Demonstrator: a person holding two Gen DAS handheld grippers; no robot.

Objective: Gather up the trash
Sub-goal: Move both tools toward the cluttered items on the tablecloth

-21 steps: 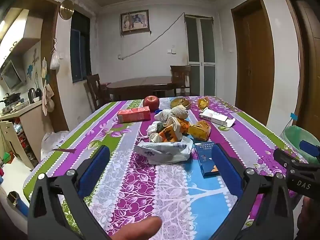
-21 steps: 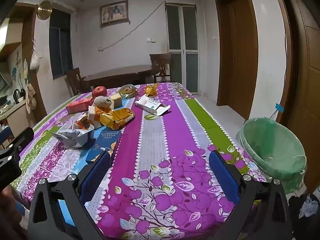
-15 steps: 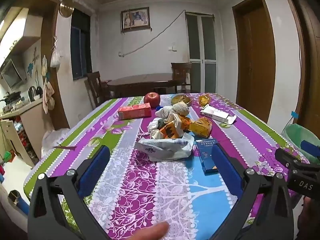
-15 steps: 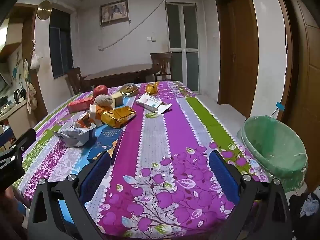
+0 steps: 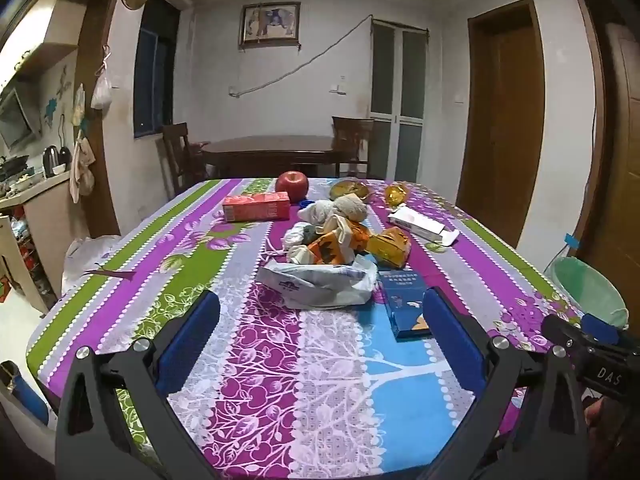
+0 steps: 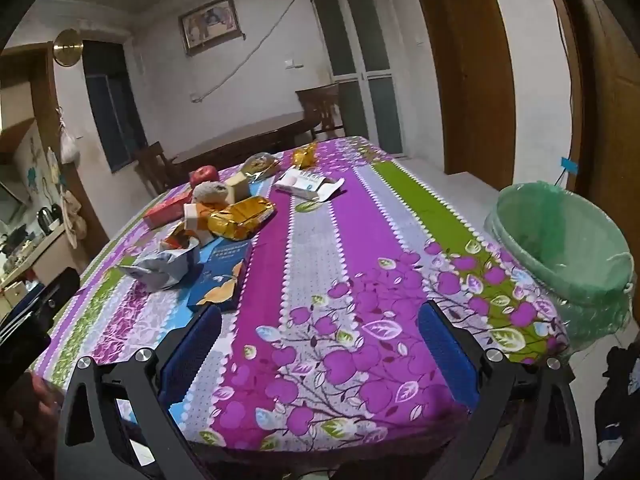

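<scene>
A heap of trash lies mid-table: a crumpled white bag (image 5: 320, 286) (image 6: 160, 272), a blue box (image 5: 404, 306) (image 6: 224, 276), a gold wrapper (image 5: 390, 246) (image 6: 242, 216), orange packets (image 5: 334, 246) and balled tissues (image 5: 338, 210). A red carton (image 5: 256, 207) and a white open box (image 5: 422, 226) (image 6: 306, 184) lie further back. My left gripper (image 5: 320, 332) hangs open over the table's near end, short of the white bag. My right gripper (image 6: 320, 344) is open over the near right corner, empty. A green-lined bin (image 6: 560, 240) (image 5: 588, 292) stands on the floor to the right.
A red apple (image 5: 292, 185) (image 6: 204, 176) sits at the far end of the floral tablecloth (image 5: 280, 360). A dark dining table (image 5: 272, 154) with chairs stands behind. A counter with a kettle (image 5: 52, 156) is at the left, wooden doors (image 5: 504, 128) at the right.
Both grippers have drawn back slightly and tilted, so the table sits lower in view. The right view has rolled clockwise. The fingertip at the bottom of the left view is gone.
</scene>
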